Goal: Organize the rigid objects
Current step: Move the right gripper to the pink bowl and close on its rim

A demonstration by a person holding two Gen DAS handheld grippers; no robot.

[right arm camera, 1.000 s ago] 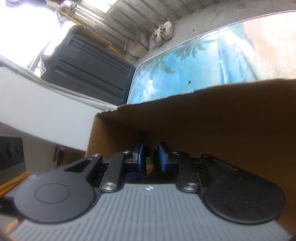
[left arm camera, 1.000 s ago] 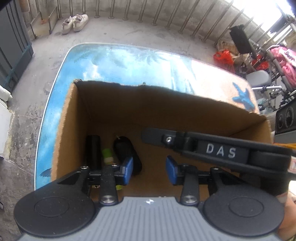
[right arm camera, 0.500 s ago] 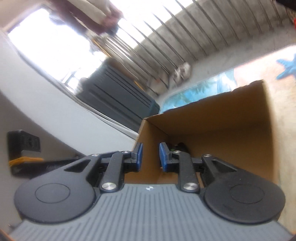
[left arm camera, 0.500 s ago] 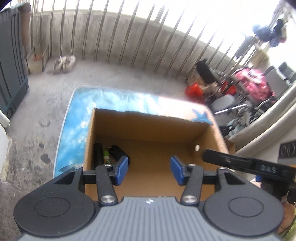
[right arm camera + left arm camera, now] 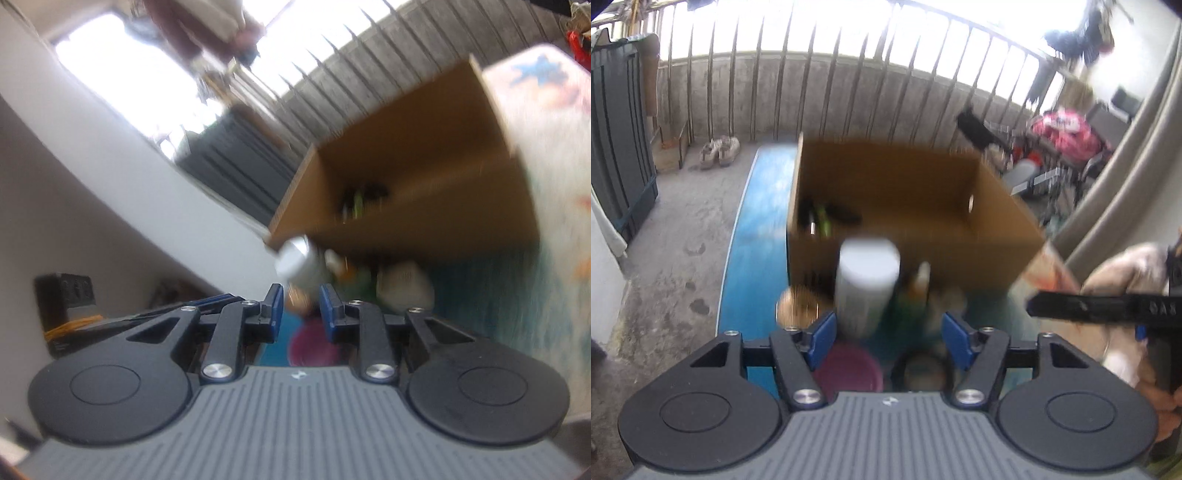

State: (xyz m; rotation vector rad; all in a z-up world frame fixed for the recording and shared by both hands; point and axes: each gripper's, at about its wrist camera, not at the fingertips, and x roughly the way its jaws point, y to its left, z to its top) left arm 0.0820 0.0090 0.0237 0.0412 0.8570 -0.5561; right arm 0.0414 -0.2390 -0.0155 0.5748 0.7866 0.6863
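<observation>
Blue-printed tabletop [image 5: 738,258] on a balcony, railing and concrete floor behind, both views smeared by motion.

Nearest, looking along the left gripper [image 5: 888,341]: jaws standing fairly wide, having just been opening, gripping nothing; hovering over a purple lid [image 5: 847,373] and a dark round jar [image 5: 921,369]. Looking along the right gripper [image 5: 301,314]: jaws nearly together with a narrow gap, holding nothing.

Just beyond, crowding against the near wall of the cardboard box [image 5: 960,254]: tall white container [image 5: 866,284] standing upright, gold-brown round thing [image 5: 798,306] beside it on the left, green bottle [image 5: 916,291] and a pale item to its right, too blurred for naming. Sitting inside the box, in the far left corner: dark cylinders and a green piece [image 5: 823,218].

Farther off: pair of shoes [image 5: 720,151] by the railing, clutter at far right.

Risks, judging from here: picking among tightly packed items while blurring this much, likely clipping the tall white container and tipping it into its neighbours or off the table edge. Right jaws too narrow for anything wide; needing opening first. Both tools converging on one cluster, possibly colliding.
</observation>
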